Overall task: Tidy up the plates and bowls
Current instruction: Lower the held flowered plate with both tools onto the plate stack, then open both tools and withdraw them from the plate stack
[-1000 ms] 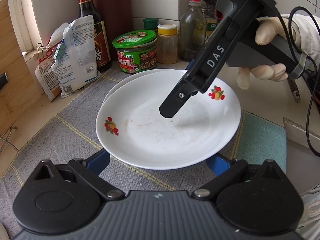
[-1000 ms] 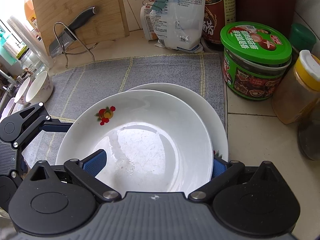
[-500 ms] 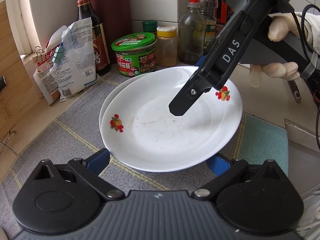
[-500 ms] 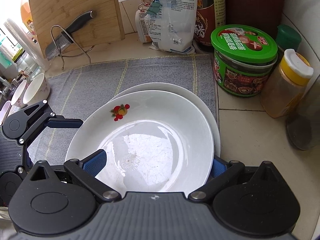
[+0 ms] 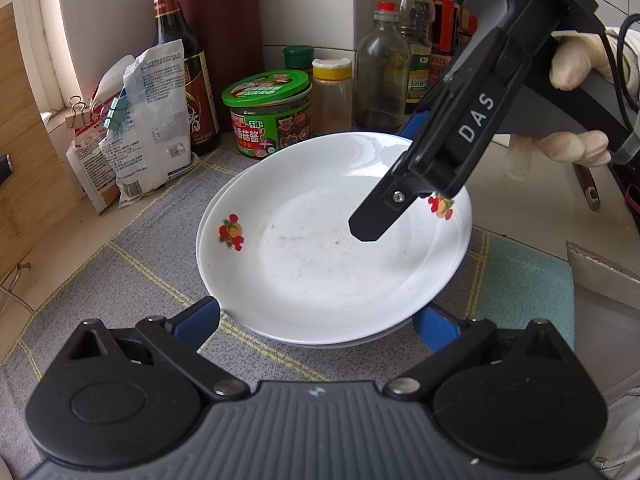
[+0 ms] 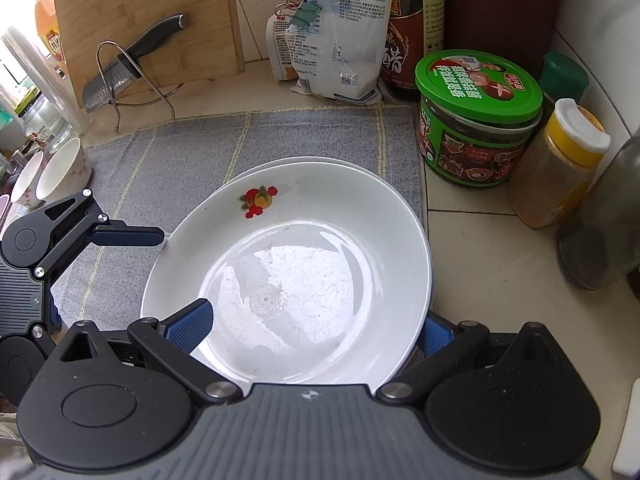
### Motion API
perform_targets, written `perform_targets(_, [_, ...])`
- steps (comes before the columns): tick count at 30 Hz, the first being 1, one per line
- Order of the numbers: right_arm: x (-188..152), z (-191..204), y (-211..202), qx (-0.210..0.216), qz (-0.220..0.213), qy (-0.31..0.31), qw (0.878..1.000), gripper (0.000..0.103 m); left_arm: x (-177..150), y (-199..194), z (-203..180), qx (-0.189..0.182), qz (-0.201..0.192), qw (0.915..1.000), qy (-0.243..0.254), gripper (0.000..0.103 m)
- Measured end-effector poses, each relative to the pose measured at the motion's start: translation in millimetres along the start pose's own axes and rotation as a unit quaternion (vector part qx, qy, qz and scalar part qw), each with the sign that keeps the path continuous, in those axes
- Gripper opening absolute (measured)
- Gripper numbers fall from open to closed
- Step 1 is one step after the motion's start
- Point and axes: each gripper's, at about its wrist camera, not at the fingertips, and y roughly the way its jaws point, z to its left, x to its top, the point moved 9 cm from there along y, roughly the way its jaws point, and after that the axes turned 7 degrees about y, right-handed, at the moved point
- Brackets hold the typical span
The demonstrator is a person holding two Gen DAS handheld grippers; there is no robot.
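Right gripper clamping top plate over lower plate, left gripper spread open, green-lidded jar just beside

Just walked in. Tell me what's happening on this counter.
A person with a gripping tool in each hand is stacking white fruit-print plates on a grey mat. The right tool holds the top plate by its edge, one finger above and one below, over a second plate beneath it. The left tool waits open at the stack's other side. Two small bowls sit off the mat.
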Motion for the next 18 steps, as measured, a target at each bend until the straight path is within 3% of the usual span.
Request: perform_targets(18, [-13, -2, -7, -0.035, 0.000, -0.007, 0.999, 0.103, -5, -18, -3, 0.013, -0.023, 0.9995, -0.019, 0.102])
